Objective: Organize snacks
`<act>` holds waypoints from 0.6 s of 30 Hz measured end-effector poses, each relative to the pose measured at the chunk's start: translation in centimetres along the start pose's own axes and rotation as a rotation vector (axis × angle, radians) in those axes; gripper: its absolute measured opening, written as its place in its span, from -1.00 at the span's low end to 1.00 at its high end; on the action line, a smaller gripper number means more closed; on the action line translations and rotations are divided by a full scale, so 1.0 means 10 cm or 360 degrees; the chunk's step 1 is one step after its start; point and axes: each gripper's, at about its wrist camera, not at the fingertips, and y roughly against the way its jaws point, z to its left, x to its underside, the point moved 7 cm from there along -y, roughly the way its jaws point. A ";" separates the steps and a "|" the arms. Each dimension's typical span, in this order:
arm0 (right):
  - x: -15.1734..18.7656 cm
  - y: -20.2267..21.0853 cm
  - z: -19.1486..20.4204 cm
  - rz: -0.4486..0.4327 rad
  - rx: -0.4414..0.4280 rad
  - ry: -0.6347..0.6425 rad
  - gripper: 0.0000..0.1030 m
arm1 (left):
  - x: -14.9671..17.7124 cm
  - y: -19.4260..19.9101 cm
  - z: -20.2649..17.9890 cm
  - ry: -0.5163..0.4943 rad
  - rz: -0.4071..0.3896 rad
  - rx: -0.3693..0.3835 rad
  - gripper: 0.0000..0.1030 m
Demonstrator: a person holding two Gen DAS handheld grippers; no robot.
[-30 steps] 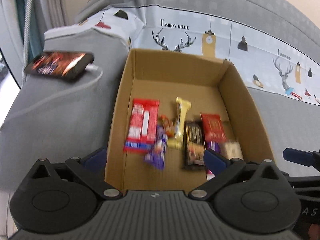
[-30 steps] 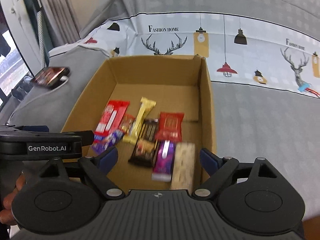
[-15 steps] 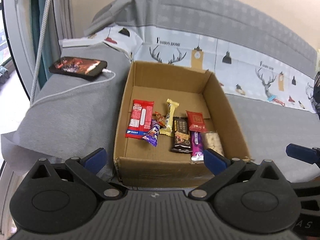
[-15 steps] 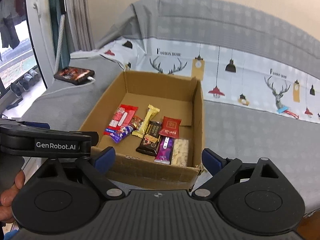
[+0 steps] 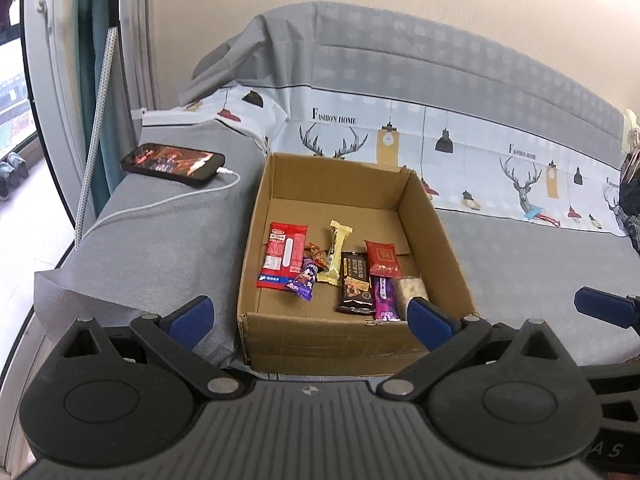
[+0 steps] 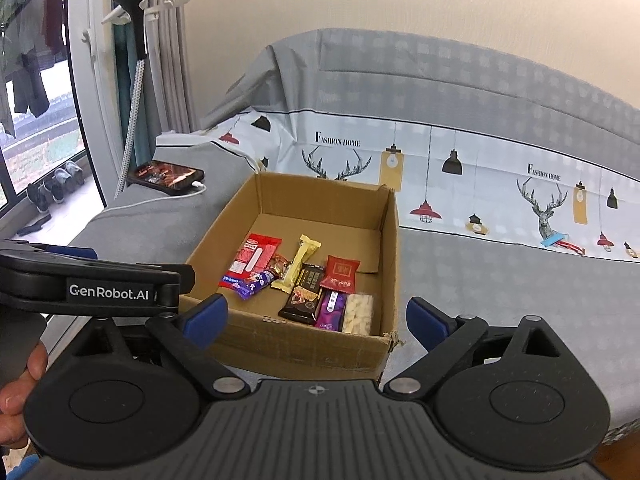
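An open cardboard box (image 5: 336, 340) (image 6: 288, 344) sits on the grey sofa seat. Inside lie several snacks: a long red packet (image 5: 284, 256) (image 6: 254, 260), a yellow bar (image 5: 336, 256) (image 6: 298, 264), a dark chocolate bar (image 5: 354, 282) (image 6: 304, 294), a small red packet (image 5: 382, 258), a purple bar (image 5: 385, 296) and a white nougat pack (image 6: 359, 314). My left gripper (image 5: 310, 318) hangs open in front of the box, holding nothing. My right gripper (image 6: 317, 318) is beside it, its jaws opening wide with nothing between them.
A phone (image 5: 172, 164) on a white charging cable lies on the seat left of the box. The printed sofa cover (image 6: 460, 176) rises behind. A steamer hose (image 6: 132, 128) and a window stand at far left. A hand (image 6: 16, 392) grips the left tool.
Both grippers have drawn back and up from over the box, so the whole box now shows. The snacks inside have not moved.
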 end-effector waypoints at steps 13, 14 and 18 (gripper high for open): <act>0.07 0.10 -0.05 -0.0026 0.0002 -0.0035 0.89 | 0.04 0.08 -0.07 -0.0029 -0.0018 -0.0003 1.00; 0.07 0.10 -0.05 -0.0024 0.0002 -0.0037 0.89 | 0.04 0.08 -0.07 -0.0028 -0.0017 -0.0003 1.00; 0.07 0.09 -0.06 -0.0018 -0.0002 -0.0045 0.90 | 0.05 0.07 -0.07 -0.0030 -0.0008 -0.0006 1.00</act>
